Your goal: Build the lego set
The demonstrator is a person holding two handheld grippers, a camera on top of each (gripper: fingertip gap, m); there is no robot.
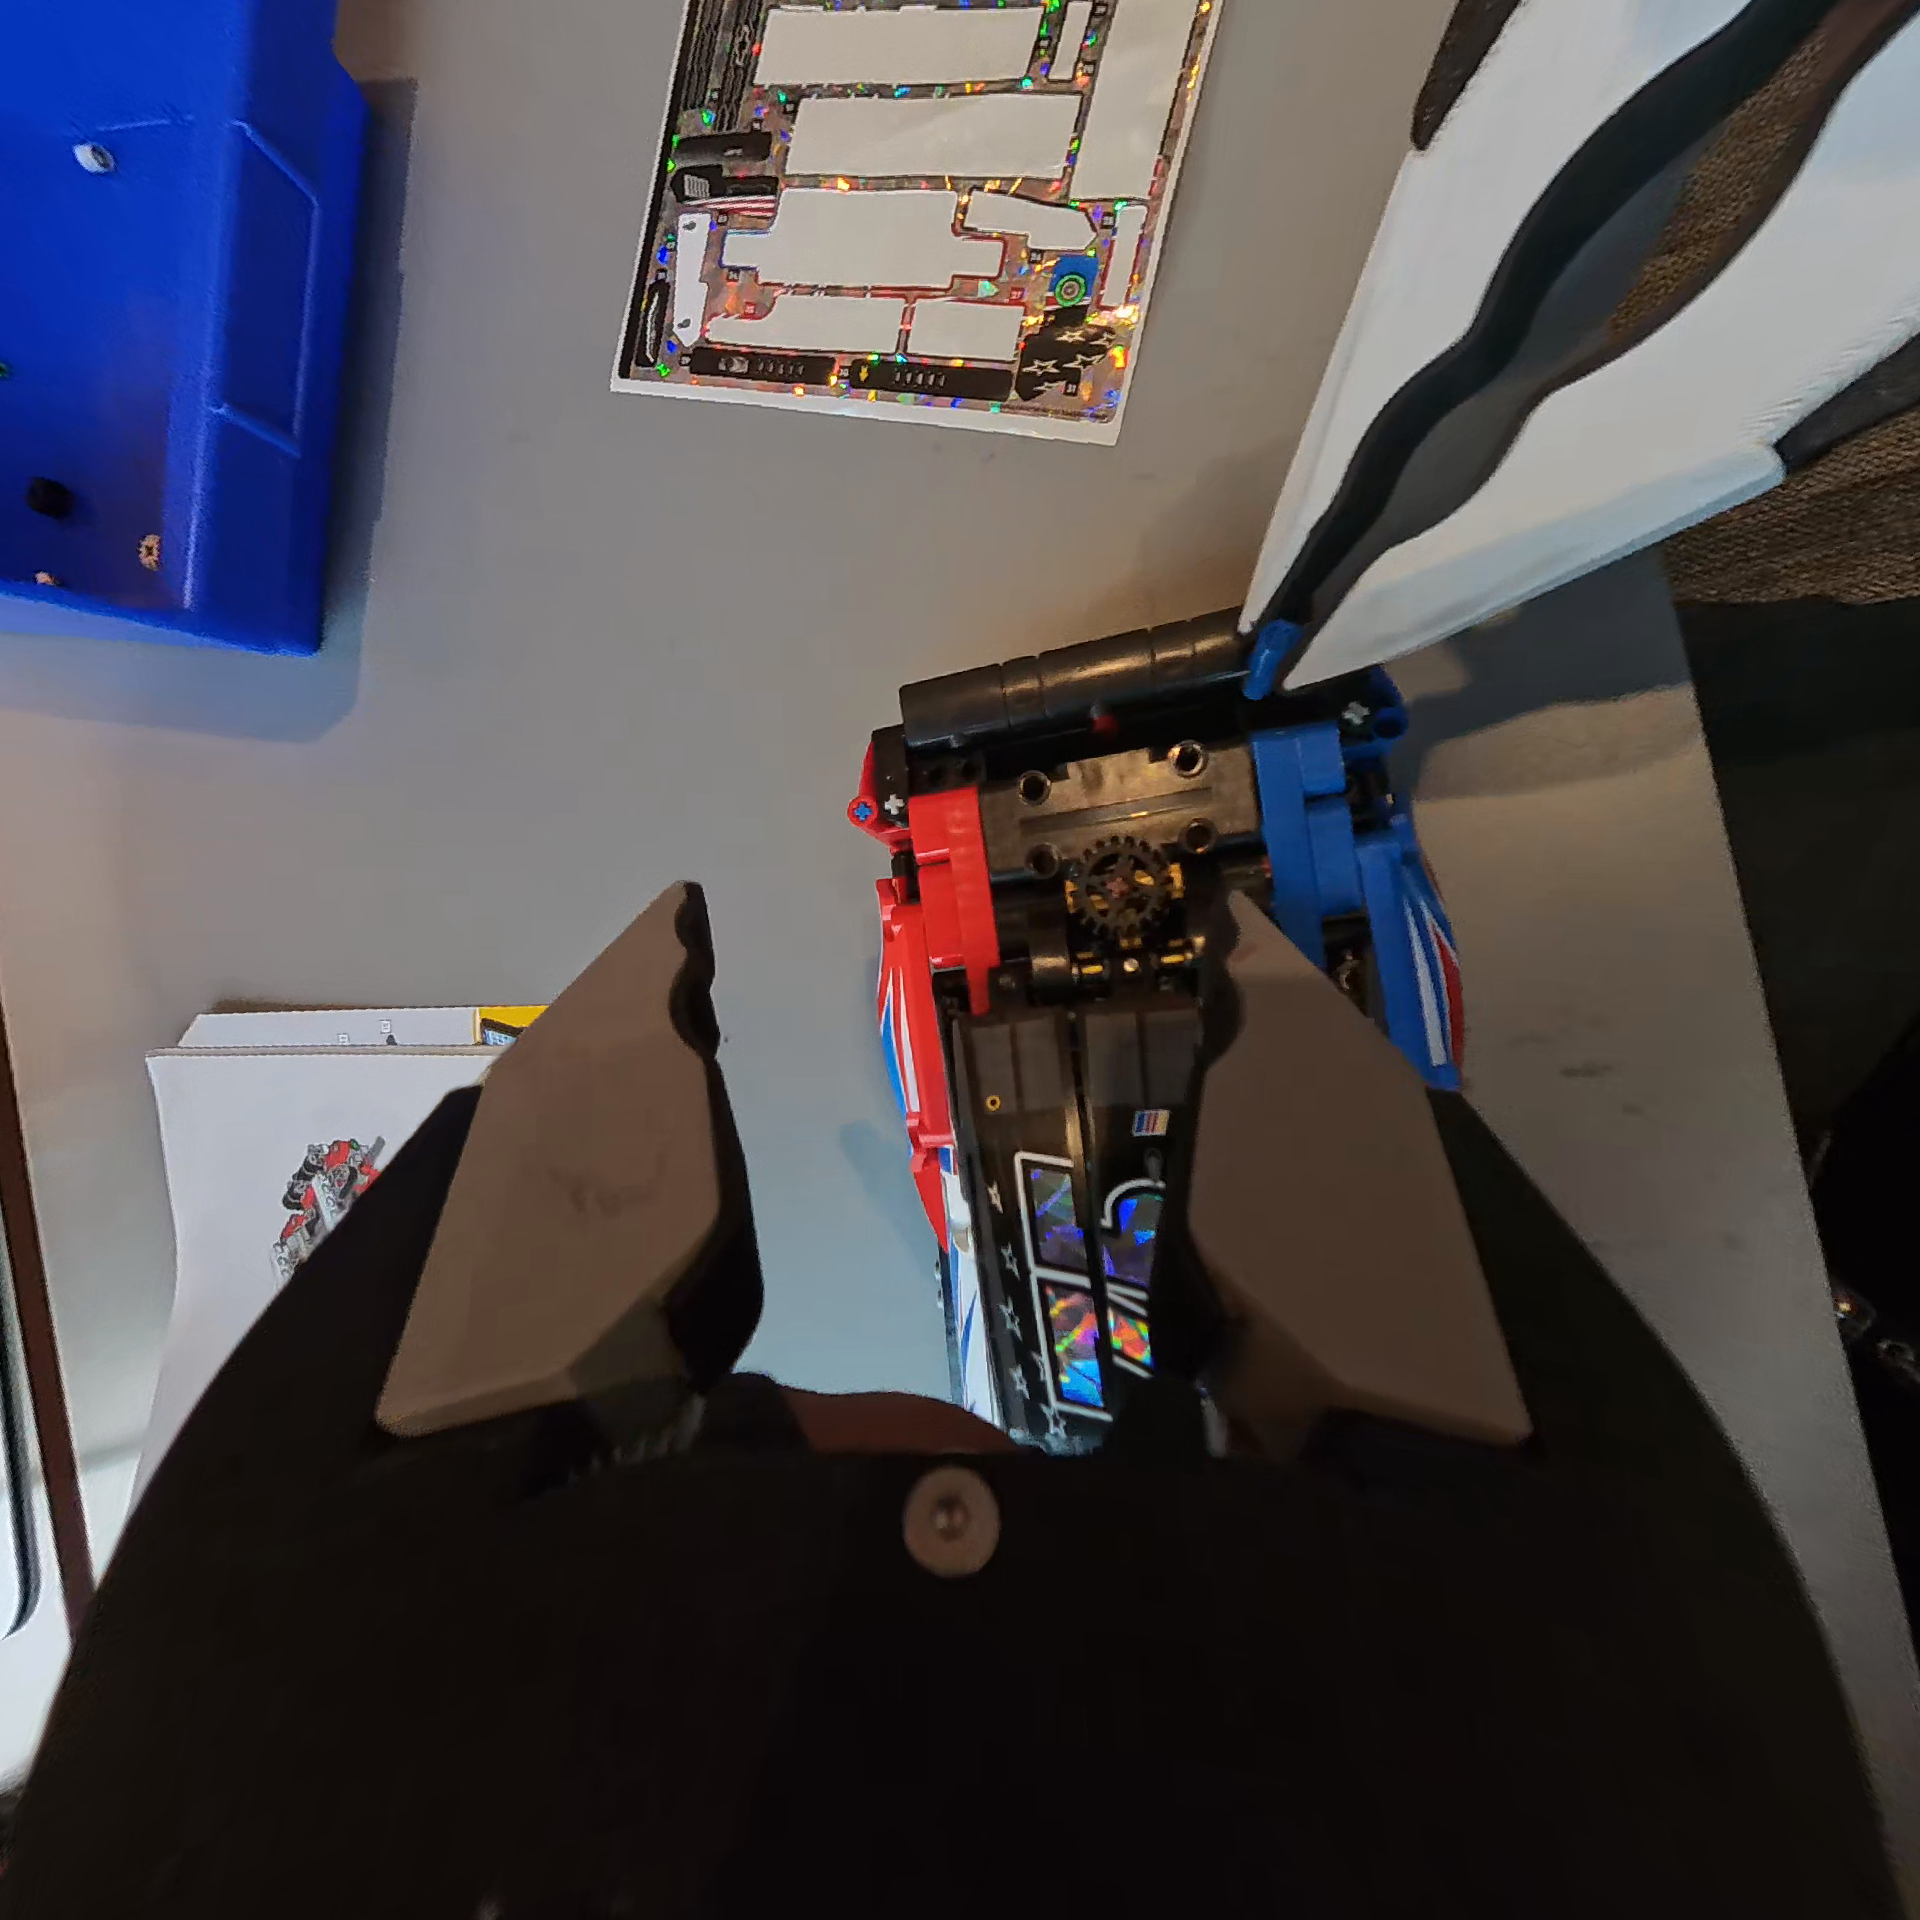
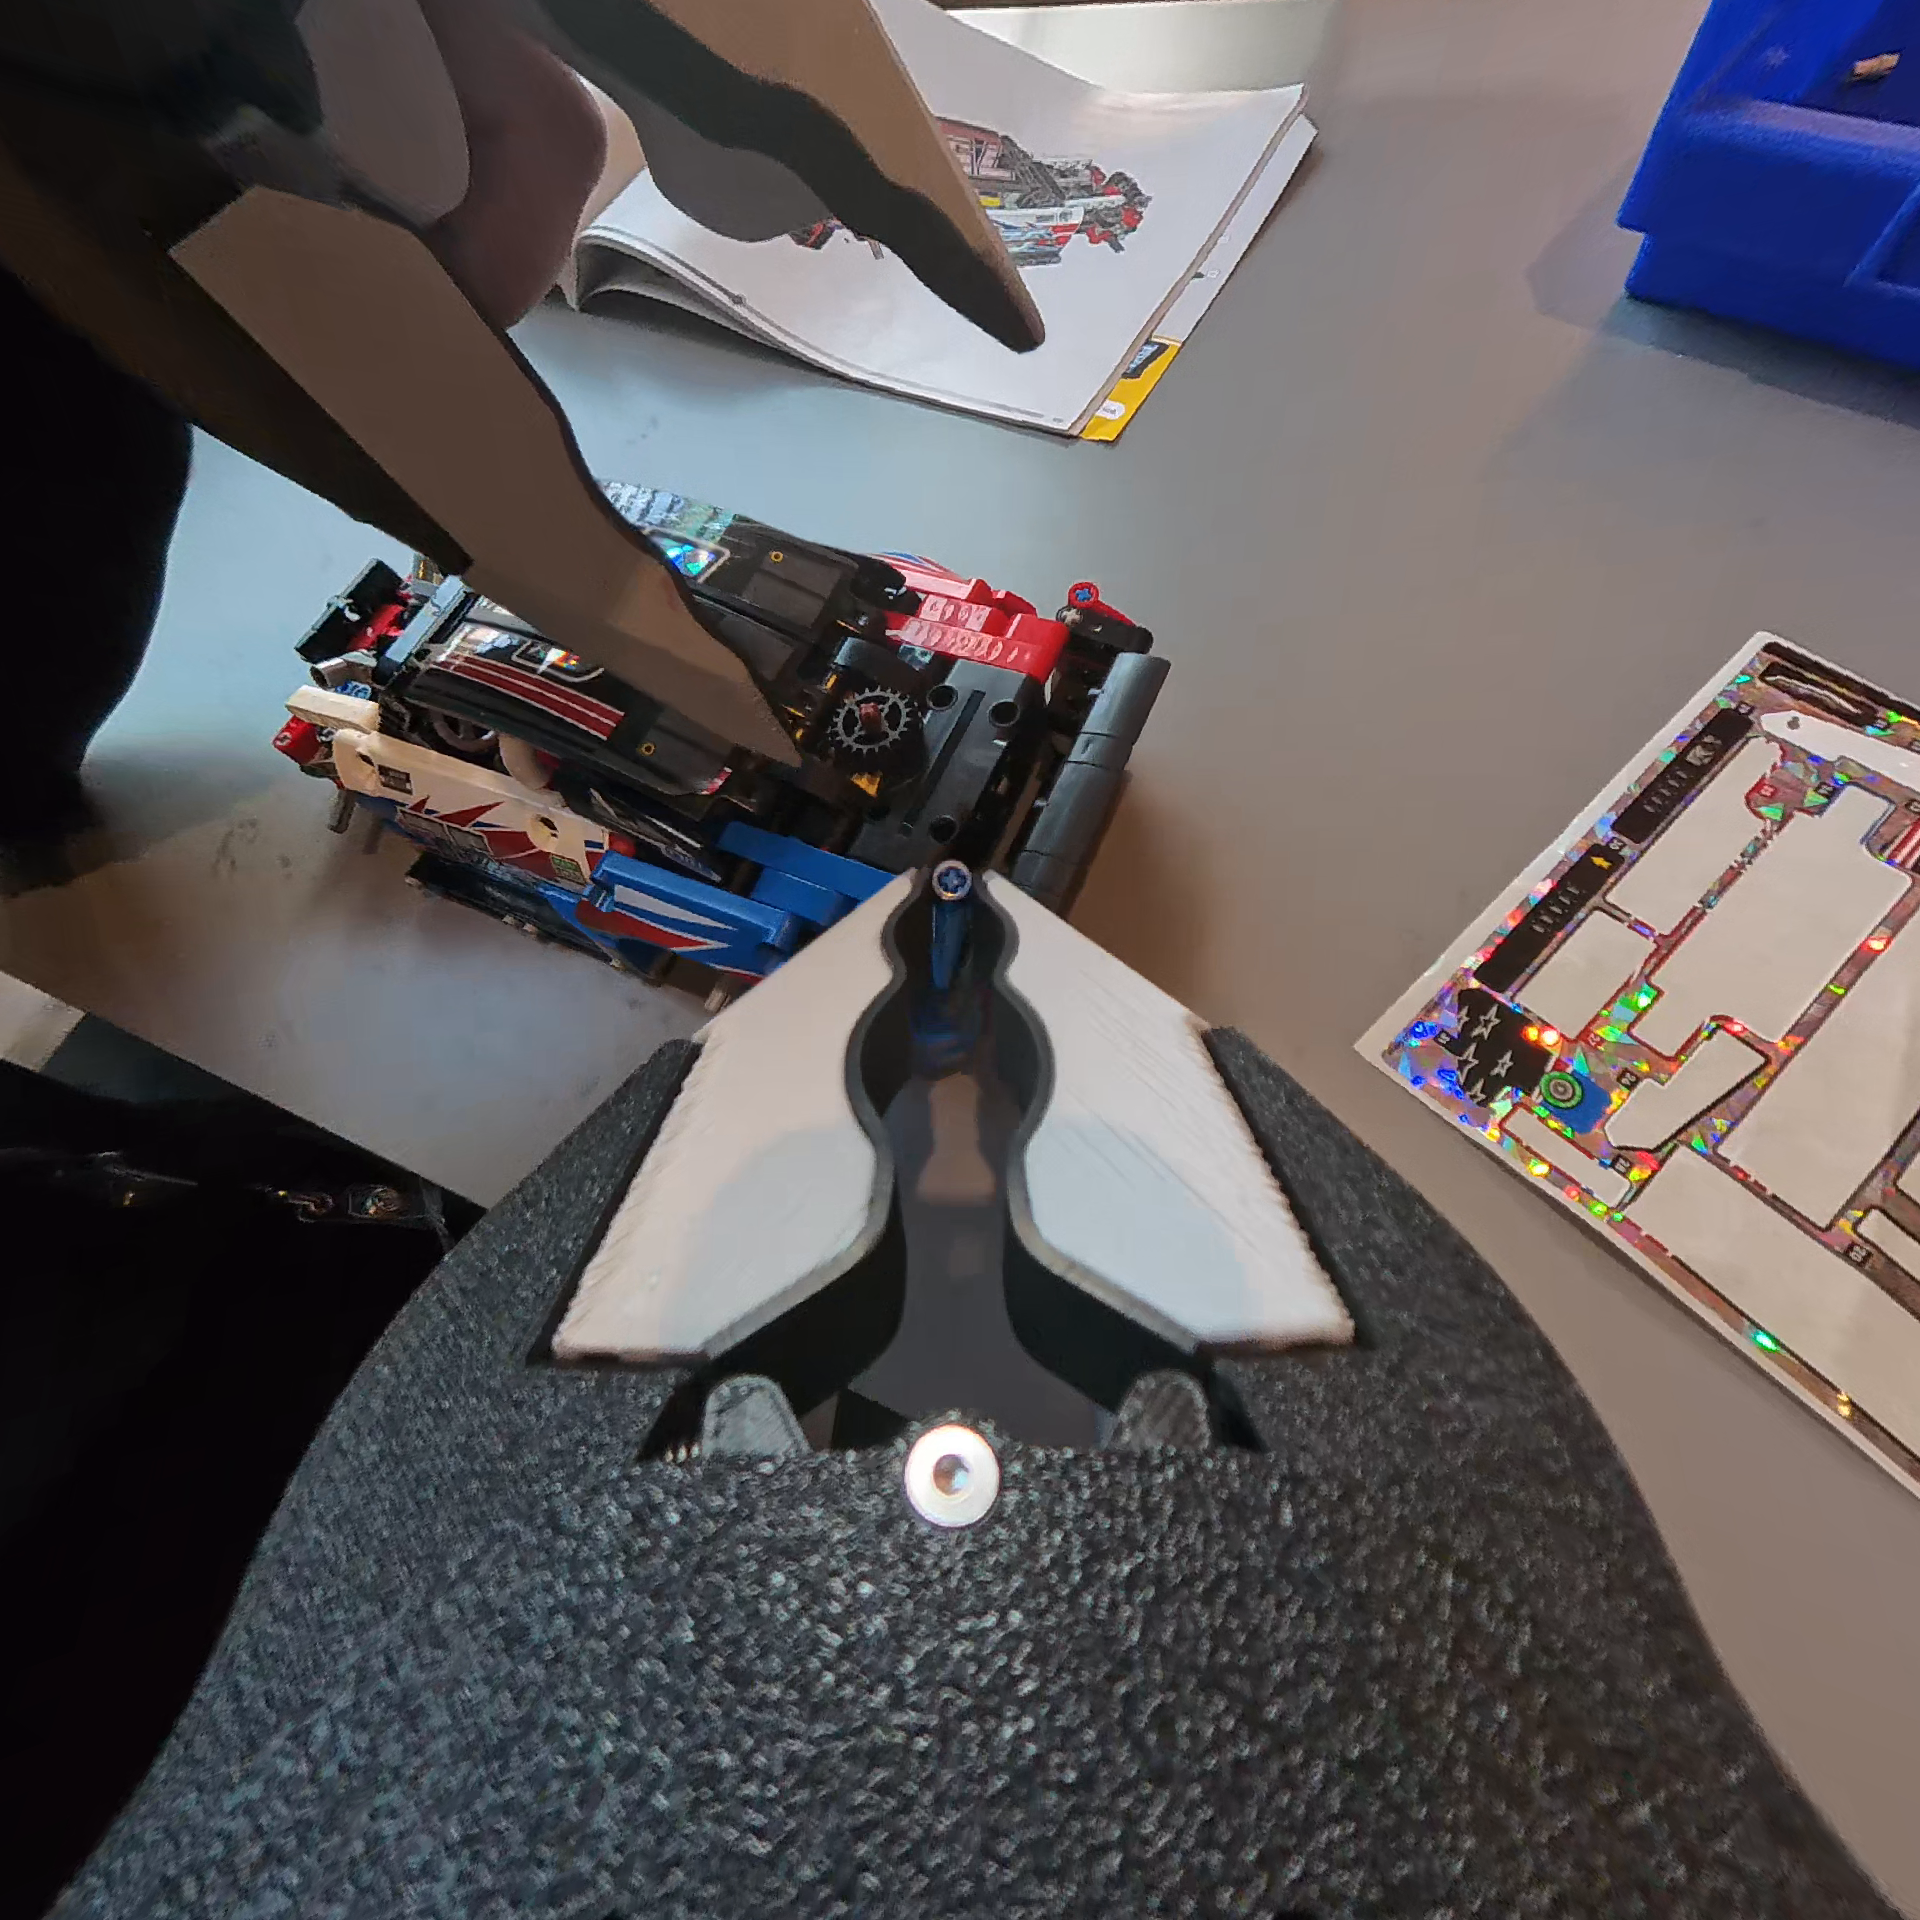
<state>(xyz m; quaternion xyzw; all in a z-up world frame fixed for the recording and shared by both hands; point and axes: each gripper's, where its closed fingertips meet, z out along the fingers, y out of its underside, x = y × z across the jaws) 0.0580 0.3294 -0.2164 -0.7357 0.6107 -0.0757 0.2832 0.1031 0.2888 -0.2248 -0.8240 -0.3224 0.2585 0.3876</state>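
A red, blue and black lego car (image 1: 1122, 831) lies on the grey table, its rear with a black gear (image 1: 1122, 883) facing away from my left gripper. My left gripper (image 1: 966, 914) is open wide. Its right finger (image 1: 1320, 1143) lies on the car's black top beside the gear, and its left finger is off the car, above the table. My right gripper (image 2: 951, 891) is shut on a small blue pin (image 2: 951, 935), held at the car's blue rear corner (image 2: 821, 883). In the left wrist view the right gripper (image 1: 1259, 629) comes in from the upper right with the pin (image 1: 1270, 665).
A holographic sticker sheet (image 1: 894, 208) (image 2: 1714, 1039) lies beyond the car. An open instruction booklet (image 1: 312, 1122) (image 2: 935, 260) lies to the left. A blue parts bin (image 1: 156, 312) (image 2: 1787, 177) stands at the far left. The table edge (image 1: 1725, 831) runs close to the car's right.
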